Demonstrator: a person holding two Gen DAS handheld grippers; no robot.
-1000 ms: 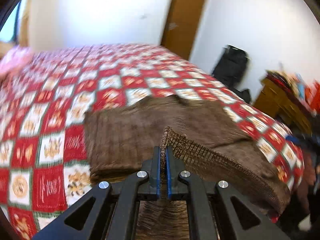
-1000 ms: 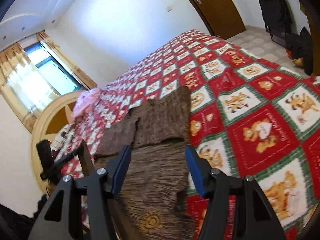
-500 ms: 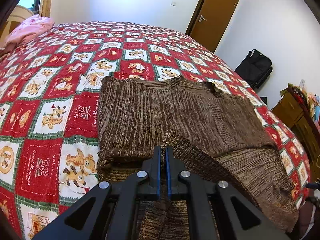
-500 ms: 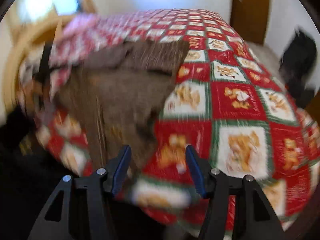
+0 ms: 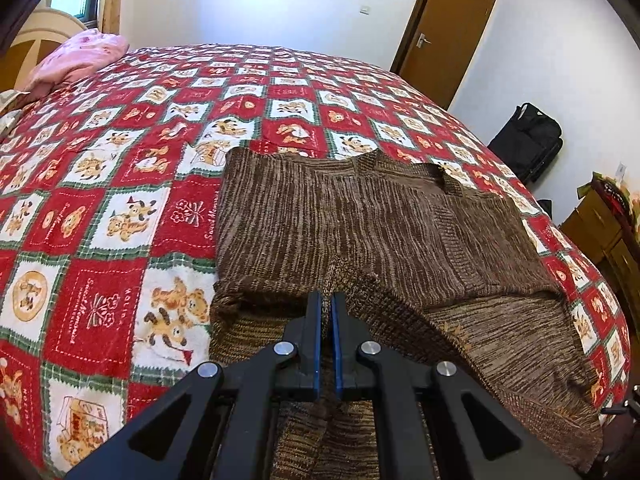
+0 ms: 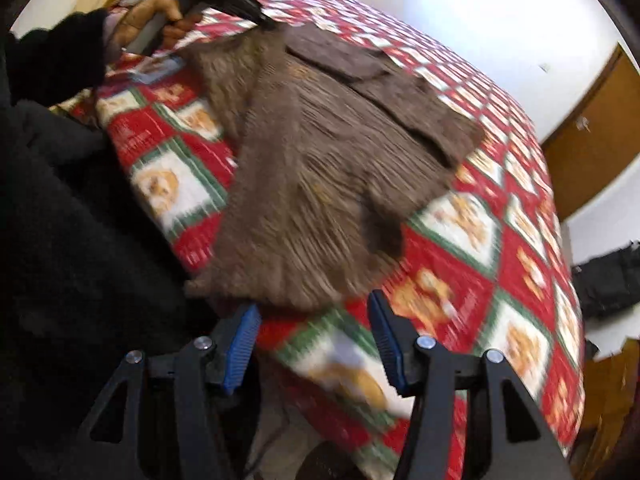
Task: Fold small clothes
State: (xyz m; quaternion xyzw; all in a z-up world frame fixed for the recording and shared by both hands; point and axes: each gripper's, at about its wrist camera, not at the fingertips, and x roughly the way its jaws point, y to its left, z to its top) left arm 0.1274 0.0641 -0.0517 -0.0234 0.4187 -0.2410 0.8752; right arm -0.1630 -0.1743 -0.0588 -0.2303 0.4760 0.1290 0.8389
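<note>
Left claw (image 5: 327, 304) pinching folded brown sweater (image 5: 360, 224)

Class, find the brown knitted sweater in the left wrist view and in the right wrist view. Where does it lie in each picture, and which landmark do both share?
Left wrist view: the brown knitted sweater fills the centre and lower right, its near edge pinched in the left claw.
Right wrist view: the sweater lies blurred across the centre, above the open right claw.
Shared landmark: the brown door.
</note>
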